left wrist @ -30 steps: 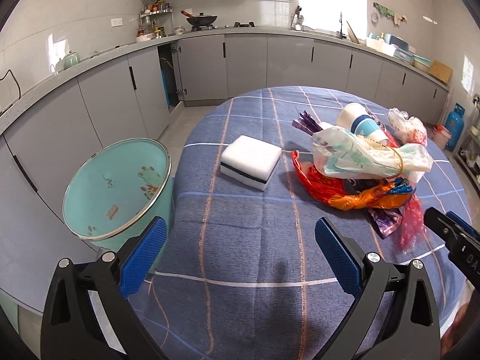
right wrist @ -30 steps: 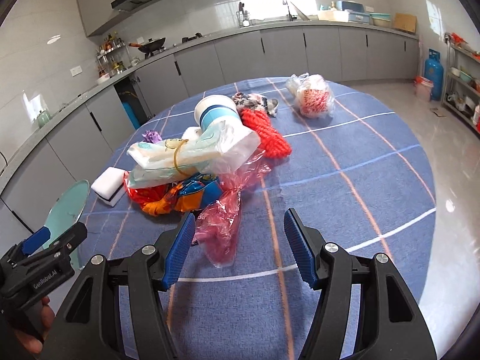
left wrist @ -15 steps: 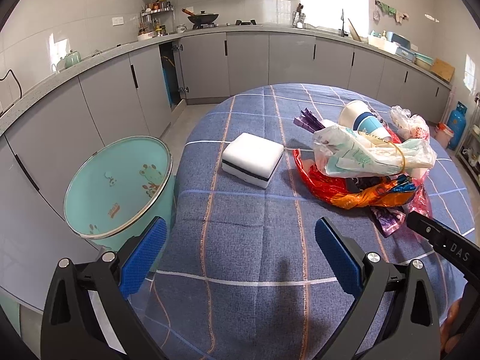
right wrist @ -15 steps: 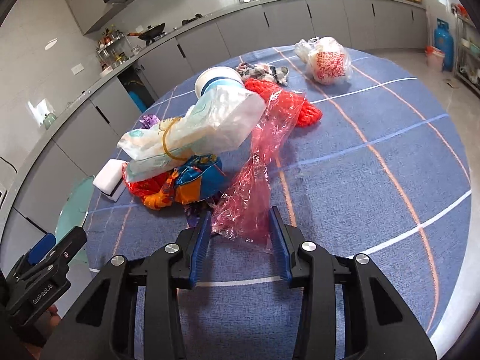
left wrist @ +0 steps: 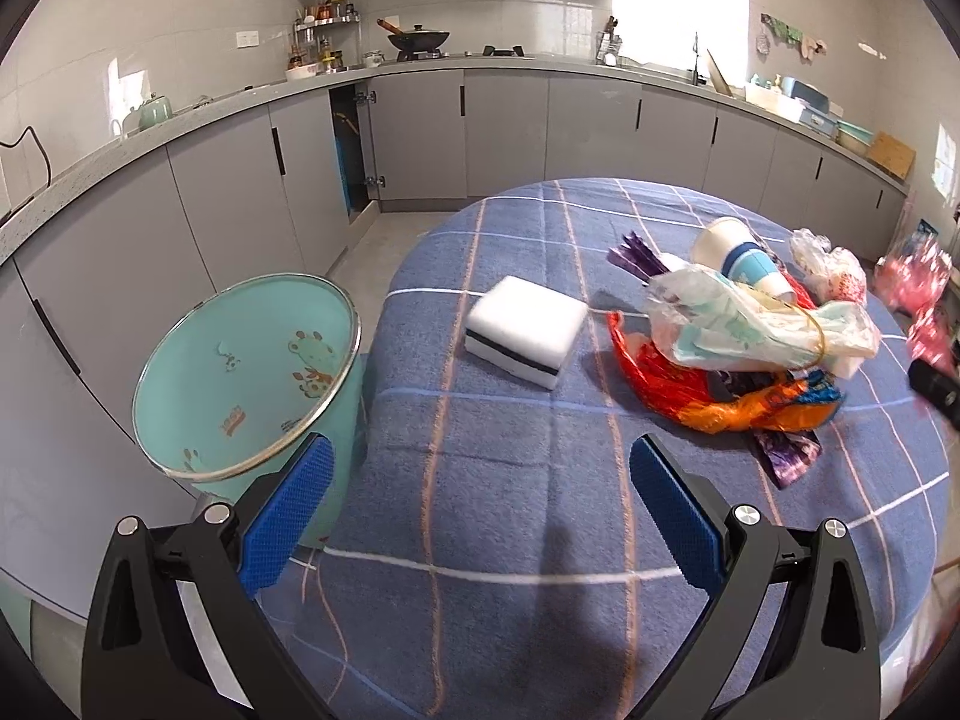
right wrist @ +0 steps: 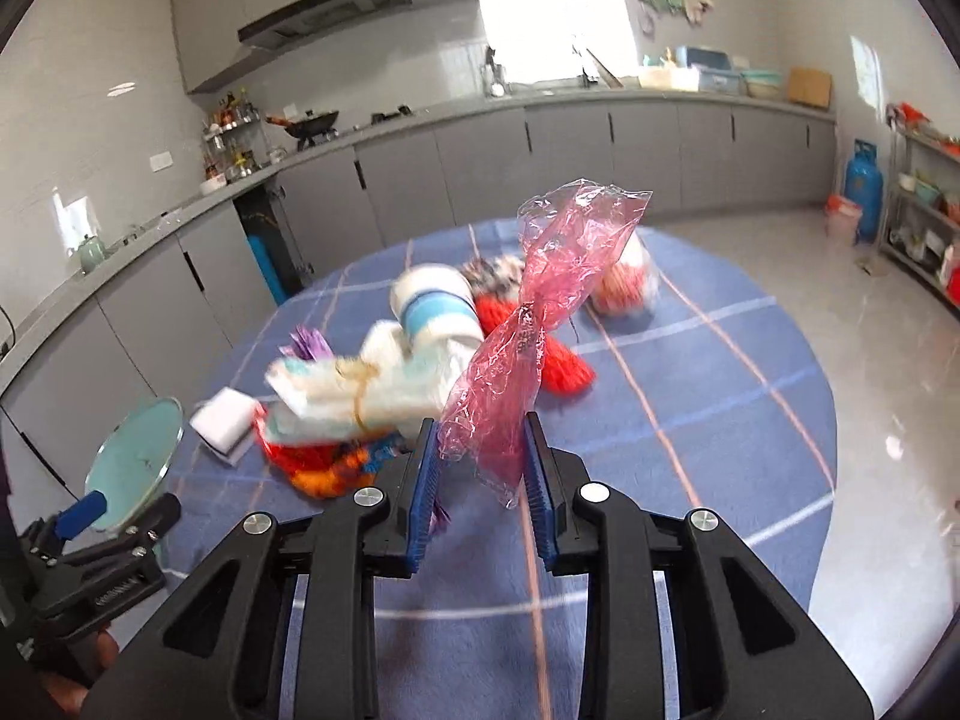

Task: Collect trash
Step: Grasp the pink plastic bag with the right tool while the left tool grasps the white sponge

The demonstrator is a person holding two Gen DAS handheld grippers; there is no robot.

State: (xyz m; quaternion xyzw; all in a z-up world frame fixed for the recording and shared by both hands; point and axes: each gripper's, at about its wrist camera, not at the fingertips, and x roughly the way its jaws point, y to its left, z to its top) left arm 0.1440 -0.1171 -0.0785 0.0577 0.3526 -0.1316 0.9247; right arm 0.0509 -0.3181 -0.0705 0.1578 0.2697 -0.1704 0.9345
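Pink film bag (right wrist: 543, 324): between the blue pads of the right claw (right wrist: 480, 483), whose jaws are closing on its lower end; the bag hangs clear of the worktop (right wrist: 690, 420), so the first pick looks under way, not yet binned.

Left claw (left wrist: 480, 516): spread wide, nothing in it, poised over bare cloth beside the bin (left wrist: 240, 360).

Bin: teal, open, on the floor just off the worktop edge; no trash visible inside it.

Left on the worktop, by this count:
- pile (left wrist: 738, 360) of orange and red wrappers with a banded clear packet on top
- cup (left wrist: 741, 261), white and blue, on its side
- purple wrapper (left wrist: 639, 255)
- red net (right wrist: 558, 354)
- tied bag (right wrist: 624, 288), far side
- sponge (left wrist: 525, 333), white; trash or not, cannot tell

Progress: barely begun.
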